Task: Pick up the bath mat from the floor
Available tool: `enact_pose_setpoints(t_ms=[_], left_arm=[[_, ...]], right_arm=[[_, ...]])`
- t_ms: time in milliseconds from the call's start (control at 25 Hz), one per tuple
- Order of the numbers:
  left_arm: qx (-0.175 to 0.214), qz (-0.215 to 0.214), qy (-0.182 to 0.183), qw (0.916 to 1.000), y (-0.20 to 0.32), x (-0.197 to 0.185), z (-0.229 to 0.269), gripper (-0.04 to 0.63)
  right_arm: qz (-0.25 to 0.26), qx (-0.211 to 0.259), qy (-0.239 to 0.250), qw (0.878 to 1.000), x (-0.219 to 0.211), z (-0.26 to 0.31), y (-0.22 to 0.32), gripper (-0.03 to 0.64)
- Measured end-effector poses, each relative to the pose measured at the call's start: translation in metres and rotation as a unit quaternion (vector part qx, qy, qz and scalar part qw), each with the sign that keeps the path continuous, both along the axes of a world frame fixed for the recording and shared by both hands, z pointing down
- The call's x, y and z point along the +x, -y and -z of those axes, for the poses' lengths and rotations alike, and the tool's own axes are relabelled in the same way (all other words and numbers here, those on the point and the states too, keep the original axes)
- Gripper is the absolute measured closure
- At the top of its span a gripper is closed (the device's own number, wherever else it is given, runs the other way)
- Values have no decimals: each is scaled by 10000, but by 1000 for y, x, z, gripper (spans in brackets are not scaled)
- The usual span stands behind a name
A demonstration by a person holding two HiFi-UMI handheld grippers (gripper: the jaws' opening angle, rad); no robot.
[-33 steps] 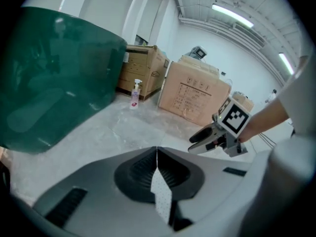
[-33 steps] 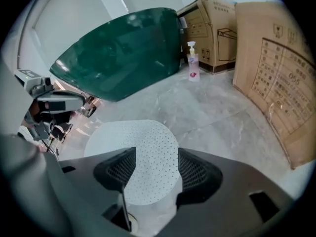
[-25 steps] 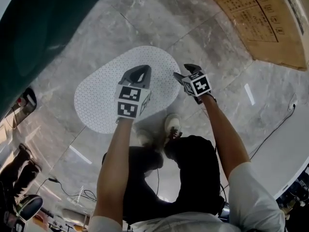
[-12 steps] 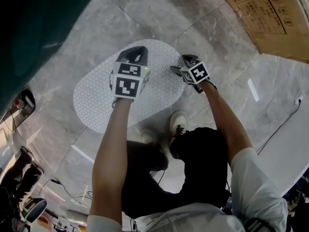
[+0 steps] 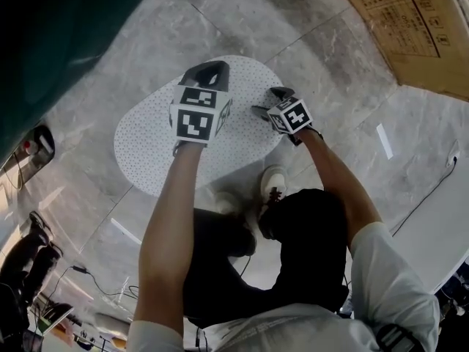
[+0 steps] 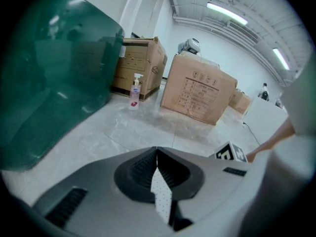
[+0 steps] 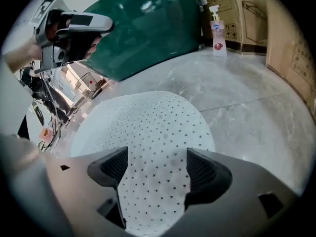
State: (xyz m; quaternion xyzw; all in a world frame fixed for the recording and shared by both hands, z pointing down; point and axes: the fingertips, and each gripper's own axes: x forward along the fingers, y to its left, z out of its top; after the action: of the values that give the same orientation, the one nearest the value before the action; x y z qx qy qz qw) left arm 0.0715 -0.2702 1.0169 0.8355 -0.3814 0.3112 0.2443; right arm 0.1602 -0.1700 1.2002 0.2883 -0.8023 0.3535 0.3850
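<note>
The white dotted bath mat (image 5: 146,152) is lying on the grey marble floor (image 5: 315,57), just ahead of the person's shoes (image 5: 272,183), and both grippers are reaching over its far half. From above, the head view is showing the mat's whole oval outline, but the marker cubes are hiding what the jaws are doing. The left gripper view is settling that for the left gripper (image 6: 157,154): its jaws are pressing together on a narrow dotted strip of the mat's edge, which is standing up between the pads. The right gripper view is showing the right gripper (image 7: 153,164) with its jaws opening wide; the mat is spreading out between and beyond them, and the pads are not pressing on it. The gripper views are also catching a pump bottle (image 6: 134,91) standing on the floor by the cardboard boxes (image 6: 197,95), which the head view is not showing. The dark green panel (image 5: 66,28) is rising on the left side of the mat.
</note>
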Motion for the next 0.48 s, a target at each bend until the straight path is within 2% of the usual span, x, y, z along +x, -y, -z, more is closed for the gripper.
enact_pose_setpoints(t_ms=[200,480], left_arm=[[-14,-245,67,9997,-4,2,-1,578],[41,-217,97,9997,4,-5,0,578]], right_arm=[[-449,324,-455,9974,39,-3,22,259],[-688,194,-267,9971,36,-6,28,258]])
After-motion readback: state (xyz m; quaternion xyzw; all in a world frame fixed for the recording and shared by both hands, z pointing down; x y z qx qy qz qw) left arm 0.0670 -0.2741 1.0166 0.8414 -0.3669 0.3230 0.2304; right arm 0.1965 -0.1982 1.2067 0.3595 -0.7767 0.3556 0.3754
